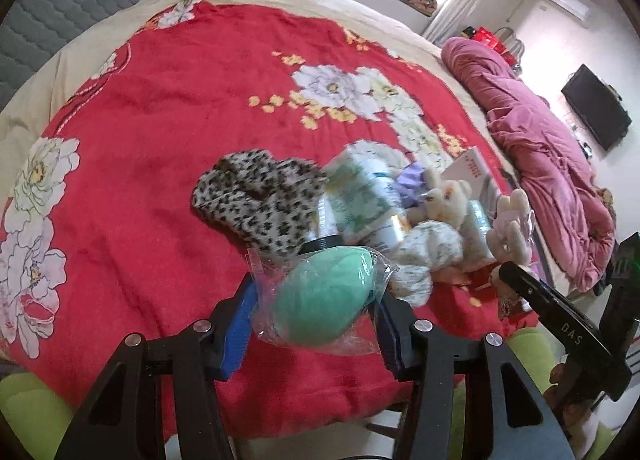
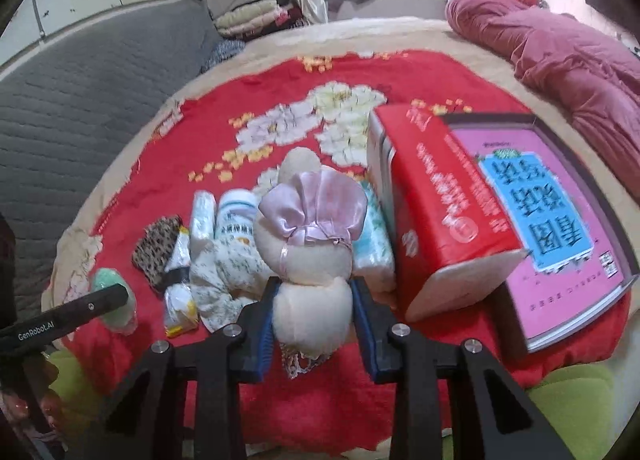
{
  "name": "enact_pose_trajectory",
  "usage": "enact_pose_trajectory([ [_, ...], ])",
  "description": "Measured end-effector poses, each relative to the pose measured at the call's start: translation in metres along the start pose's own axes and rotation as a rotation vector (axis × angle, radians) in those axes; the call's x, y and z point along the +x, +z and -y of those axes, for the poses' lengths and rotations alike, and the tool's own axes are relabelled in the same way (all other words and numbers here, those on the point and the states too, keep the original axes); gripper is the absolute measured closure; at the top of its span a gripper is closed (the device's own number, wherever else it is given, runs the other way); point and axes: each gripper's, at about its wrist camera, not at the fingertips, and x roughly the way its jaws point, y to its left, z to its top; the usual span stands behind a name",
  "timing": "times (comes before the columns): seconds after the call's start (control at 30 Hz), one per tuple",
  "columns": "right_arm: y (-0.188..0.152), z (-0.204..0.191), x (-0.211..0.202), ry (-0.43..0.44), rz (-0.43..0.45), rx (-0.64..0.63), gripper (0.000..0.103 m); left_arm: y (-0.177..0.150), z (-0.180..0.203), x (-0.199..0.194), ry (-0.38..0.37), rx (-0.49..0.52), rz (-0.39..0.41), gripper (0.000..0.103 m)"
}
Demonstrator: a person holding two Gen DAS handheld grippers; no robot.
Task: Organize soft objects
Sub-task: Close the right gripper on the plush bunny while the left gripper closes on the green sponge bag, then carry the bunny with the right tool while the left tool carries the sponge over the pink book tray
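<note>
L gripper [image 1: 316,314] clamps bagged green sponge [image 1: 320,296]; R gripper [image 2: 314,310] clamps plush toy [image 2: 308,256], prob. near blanket [image 1: 160,120] edge.

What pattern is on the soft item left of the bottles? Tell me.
Leopard print, dark spots on pale fabric; clearest in the left wrist view.

- The left gripper [image 1: 316,324] has matte black angular arms, round silver screw heads, and blue ribbed pads [image 1: 239,320].
- The right gripper [image 2: 314,312] has the same build.
- White lettering runs along each black casing: "GenRobot.AI" and "DAS".
</note>
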Motion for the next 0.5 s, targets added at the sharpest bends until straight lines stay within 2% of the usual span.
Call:
enact_pose_trajectory([
  [0.27,0.012,0.008,-0.042,0.048,0.036,0.049,0.068,0.009,0.044,-0.021,-0.024,0.083,0.025,0.048],
  [0.5,0.022,0.04,-0.078,0.074,0.055,0.125,0.068,0.021,0.096,-0.033,-0.055,0.174,0.034,0.048],
])
